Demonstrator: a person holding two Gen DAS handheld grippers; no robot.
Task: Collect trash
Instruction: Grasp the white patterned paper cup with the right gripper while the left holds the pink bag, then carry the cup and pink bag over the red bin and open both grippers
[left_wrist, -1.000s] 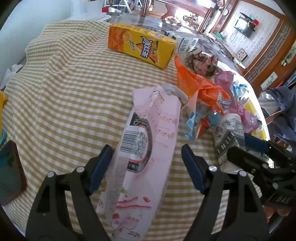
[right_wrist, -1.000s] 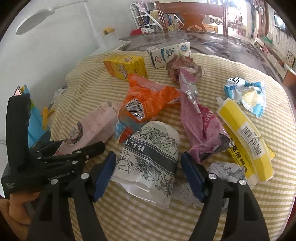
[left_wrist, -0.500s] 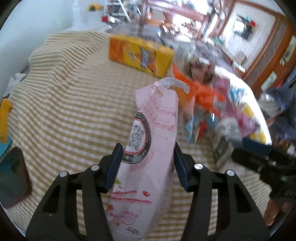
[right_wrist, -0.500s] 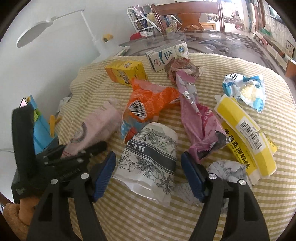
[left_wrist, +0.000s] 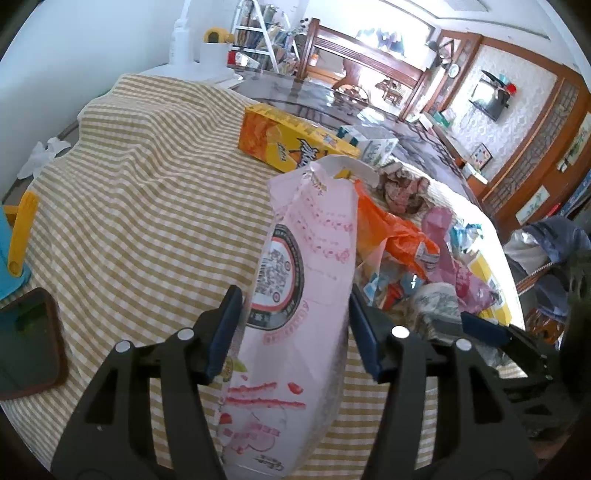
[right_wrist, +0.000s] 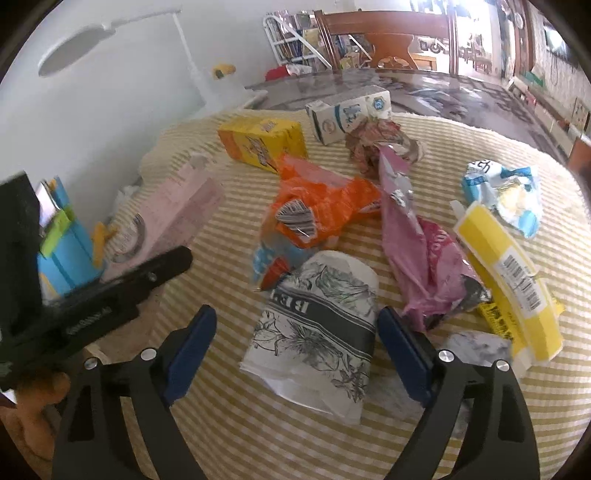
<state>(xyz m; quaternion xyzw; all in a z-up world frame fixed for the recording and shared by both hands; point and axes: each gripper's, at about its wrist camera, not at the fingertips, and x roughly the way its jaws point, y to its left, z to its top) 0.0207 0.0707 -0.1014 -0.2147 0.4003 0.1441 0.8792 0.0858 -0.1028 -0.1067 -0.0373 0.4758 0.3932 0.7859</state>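
Observation:
My left gripper (left_wrist: 295, 332) is shut on a pink snack bag (left_wrist: 306, 280) and holds it lifted and tilted above the checked tablecloth (left_wrist: 140, 192). The bag also shows blurred in the right wrist view (right_wrist: 173, 210), with the left gripper's body below it. My right gripper (right_wrist: 295, 343) is open, its blue pads on either side of a flattened white paper cup with black flower print (right_wrist: 321, 321), which lies on the cloth. Other trash lies around: an orange wrapper (right_wrist: 325, 203), a magenta bag (right_wrist: 417, 243), a yellow package (right_wrist: 506, 273) and a blue-white wrapper (right_wrist: 506, 192).
A yellow-orange carton (right_wrist: 262, 144) and a white milk carton (right_wrist: 351, 114) lie at the far side, with crumpled brownish paper (right_wrist: 376, 144) near them. A dark phone (left_wrist: 26, 343) and a blue box with a yellow clip (left_wrist: 14, 236) sit at the left edge. A white lamp (right_wrist: 192, 66) stands behind.
My left gripper closed on the pink bag and raised it off the cloth. My right gripper stayed open around the paper cup, shifting only slightly.

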